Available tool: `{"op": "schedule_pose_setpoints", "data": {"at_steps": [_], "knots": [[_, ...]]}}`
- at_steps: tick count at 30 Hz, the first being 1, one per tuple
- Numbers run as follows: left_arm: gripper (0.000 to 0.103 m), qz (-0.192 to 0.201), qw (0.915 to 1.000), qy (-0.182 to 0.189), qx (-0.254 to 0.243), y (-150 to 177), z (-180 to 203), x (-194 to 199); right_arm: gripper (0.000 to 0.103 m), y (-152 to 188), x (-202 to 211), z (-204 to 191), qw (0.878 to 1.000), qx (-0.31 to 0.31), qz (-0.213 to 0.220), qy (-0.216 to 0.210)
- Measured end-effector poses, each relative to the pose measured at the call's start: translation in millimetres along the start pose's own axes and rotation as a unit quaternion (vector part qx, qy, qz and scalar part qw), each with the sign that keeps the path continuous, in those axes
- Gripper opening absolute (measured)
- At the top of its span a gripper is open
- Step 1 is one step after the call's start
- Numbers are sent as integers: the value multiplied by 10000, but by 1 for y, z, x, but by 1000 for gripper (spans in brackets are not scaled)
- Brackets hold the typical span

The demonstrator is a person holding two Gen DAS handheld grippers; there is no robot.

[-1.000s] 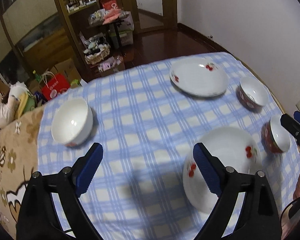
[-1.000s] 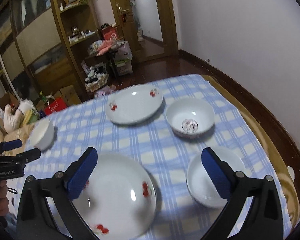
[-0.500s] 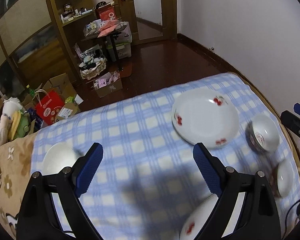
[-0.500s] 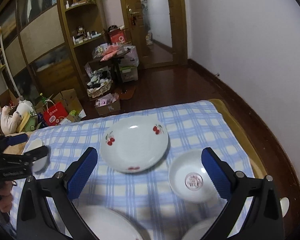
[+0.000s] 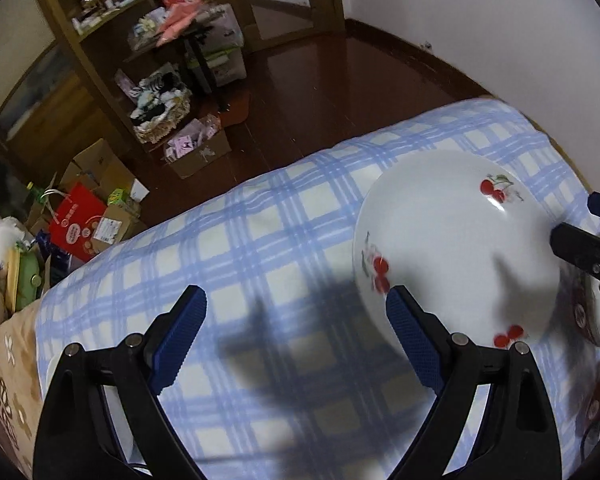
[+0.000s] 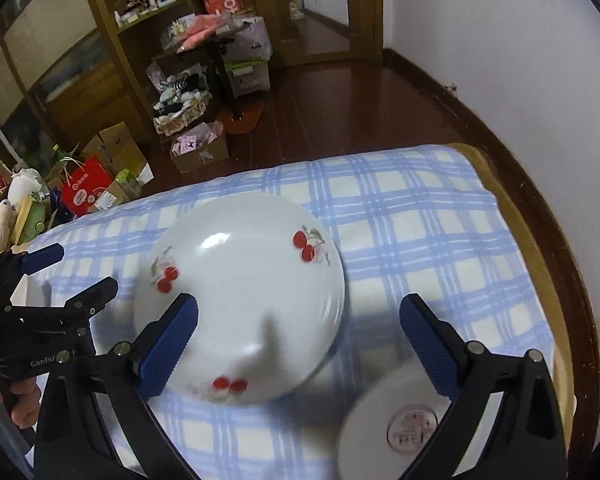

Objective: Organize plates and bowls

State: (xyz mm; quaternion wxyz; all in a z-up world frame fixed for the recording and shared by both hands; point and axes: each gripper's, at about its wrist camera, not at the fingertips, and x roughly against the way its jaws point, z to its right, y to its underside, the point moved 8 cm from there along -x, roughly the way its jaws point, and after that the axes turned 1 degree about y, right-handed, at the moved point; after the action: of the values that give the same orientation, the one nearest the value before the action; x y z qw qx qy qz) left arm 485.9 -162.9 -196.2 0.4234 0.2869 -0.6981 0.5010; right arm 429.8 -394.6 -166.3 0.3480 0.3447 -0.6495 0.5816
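A white plate with red cherries (image 5: 456, 252) (image 6: 240, 280) lies on the blue-checked cloth (image 5: 260, 240) near the table's far edge. My left gripper (image 5: 296, 332) is open and empty over bare cloth, with the plate just beyond its right finger. My right gripper (image 6: 298, 344) is open and empty above the plate's near right rim. A white bowl with a red mark inside (image 6: 400, 420) sits blurred under the right finger (image 6: 428, 344). In the left wrist view the right gripper (image 5: 580, 248) enters from the right. In the right wrist view the left gripper (image 6: 60, 308) enters from the left.
Beyond the table's far edge is dark wood floor with cardboard boxes (image 5: 196, 152), a red bag (image 6: 86, 188) and a wooden shelf unit (image 6: 140, 20). A white wall (image 6: 500, 40) runs along the right. A tan patterned cover (image 5: 8, 360) borders the cloth at left.
Both grippers have moved forward across the table and lower. The far cherry plate is now close under them; the near plate and the other bowls have dropped out of view. Jaws unchanged.
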Motion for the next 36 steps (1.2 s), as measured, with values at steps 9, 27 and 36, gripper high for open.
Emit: {"op": "schedule_pose_setpoints", "data": {"at_steps": [9, 27, 36], "knots": [[83, -539, 9982, 195, -155, 4, 13, -48, 88, -1, -49, 23, 9977, -181, -652, 63], [21, -403, 9988, 274, 58, -3, 46, -44, 23, 13, -60, 15, 9939, -345, -1036, -149], [15, -408, 9989, 238, -14, -1, 43, -37, 22, 17, -55, 13, 9959, -247, -867, -112]]}}
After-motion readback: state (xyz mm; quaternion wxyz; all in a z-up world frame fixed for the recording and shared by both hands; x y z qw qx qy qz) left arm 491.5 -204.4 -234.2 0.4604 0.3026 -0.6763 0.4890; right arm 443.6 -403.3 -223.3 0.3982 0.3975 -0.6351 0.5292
